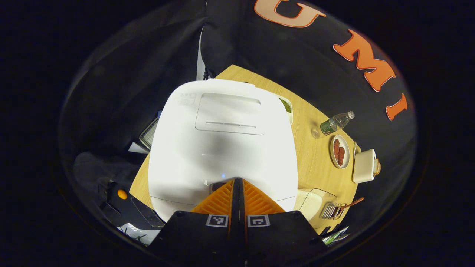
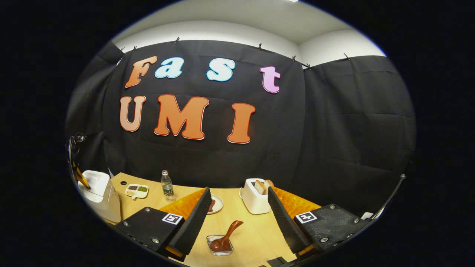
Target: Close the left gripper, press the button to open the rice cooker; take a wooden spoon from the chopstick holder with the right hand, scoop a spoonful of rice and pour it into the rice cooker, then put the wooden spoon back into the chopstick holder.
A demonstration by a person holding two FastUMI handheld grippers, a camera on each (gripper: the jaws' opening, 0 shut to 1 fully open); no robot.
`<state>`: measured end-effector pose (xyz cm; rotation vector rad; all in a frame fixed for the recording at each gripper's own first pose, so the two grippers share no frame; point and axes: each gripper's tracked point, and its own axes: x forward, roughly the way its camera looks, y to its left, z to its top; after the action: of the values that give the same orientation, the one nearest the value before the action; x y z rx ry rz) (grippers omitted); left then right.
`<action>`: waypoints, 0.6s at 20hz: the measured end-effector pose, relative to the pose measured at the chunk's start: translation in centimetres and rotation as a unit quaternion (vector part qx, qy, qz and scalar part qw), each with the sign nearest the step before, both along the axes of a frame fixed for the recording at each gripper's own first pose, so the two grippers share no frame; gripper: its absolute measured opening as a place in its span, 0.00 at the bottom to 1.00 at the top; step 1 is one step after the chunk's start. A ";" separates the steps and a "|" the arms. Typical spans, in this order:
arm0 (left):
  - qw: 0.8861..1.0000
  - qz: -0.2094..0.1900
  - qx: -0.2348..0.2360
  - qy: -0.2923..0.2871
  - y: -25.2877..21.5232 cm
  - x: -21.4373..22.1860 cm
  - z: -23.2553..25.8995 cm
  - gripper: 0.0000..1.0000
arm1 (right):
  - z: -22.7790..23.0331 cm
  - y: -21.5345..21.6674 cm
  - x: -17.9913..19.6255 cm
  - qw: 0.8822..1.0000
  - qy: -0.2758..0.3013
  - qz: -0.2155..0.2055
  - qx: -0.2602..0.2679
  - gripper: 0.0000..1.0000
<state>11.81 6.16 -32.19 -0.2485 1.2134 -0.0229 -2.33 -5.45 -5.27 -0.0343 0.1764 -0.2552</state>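
The white rice cooker (image 1: 222,141) stands below me with its lid down. My left gripper (image 1: 239,180) is shut, fingers together, with the tips resting at the cooker's front edge on the latch button (image 1: 215,186). The wooden spoon (image 1: 352,203) leans in the chopstick holder (image 1: 331,210) at the lower right. In the right gripper view, my right gripper (image 2: 239,218) hangs open above the table, with the wooden spoon (image 2: 227,236) and its chopstick holder (image 2: 220,246) just beyond and below its fingers. The rice cooker (image 2: 99,196) sits far left there, with the left gripper (image 2: 79,177) on it.
A clear box with white contents (image 1: 314,202) sits beside the cooker. On the wooden table (image 1: 311,163) stand a toaster (image 1: 364,165), a plate of red food (image 1: 340,151), a water bottle (image 1: 337,122) and a divided dish (image 1: 286,106). The toaster (image 2: 256,196) and the bottle (image 2: 167,187) stand behind the spoon.
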 end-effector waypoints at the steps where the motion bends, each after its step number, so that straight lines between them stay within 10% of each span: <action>1: 0.999 -0.006 0.007 -0.034 -0.1 0.4 1.1 0.05 | -0.2 -0.2 0.1 1.000 0.002 0.001 0.000 0.95; 12: 0.961 0.021 0.015 -0.276 0.7 1.1 14.9 0.05 | -3.5 -0.5 0.9 0.999 0.035 0.025 0.006 0.95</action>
<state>12.91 6.81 -17.28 -0.2216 0.6526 -0.0350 -1.44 -5.91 -8.79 -0.0359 0.2467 -0.2034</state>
